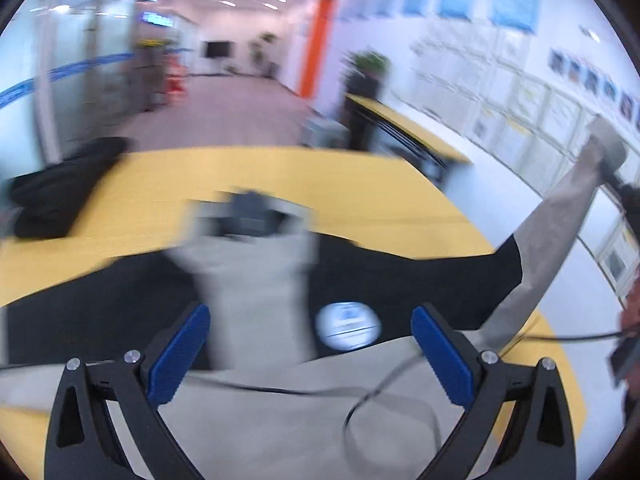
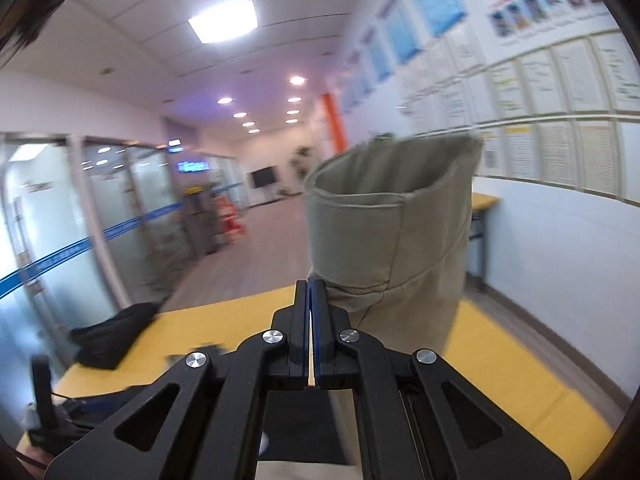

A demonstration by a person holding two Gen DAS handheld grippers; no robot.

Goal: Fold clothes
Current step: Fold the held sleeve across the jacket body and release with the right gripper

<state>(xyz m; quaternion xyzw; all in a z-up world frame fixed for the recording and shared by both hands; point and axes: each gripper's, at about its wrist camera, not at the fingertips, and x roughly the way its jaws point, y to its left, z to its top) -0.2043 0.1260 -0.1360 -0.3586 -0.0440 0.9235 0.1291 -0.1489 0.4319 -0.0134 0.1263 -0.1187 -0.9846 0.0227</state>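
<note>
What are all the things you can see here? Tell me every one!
Trousers: one pair, khaki, one leg lifted, rest on the table.
Table: one, yellow, under the clothes.
Black mat: one, on the table, white round sticker on it.
Dark bundle: one, black, table's far left.
Second table: one, yellow, by the wall.
Plant: one, green, behind it.
Left gripper: jaws open, blue pads.
Right gripper: jaws shut on trouser leg.

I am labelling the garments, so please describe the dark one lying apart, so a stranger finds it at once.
Find the yellow table. At its far left corner lies a black bundle, crumpled. Unlike the grey-beige garment, no gripper holds it.
</note>
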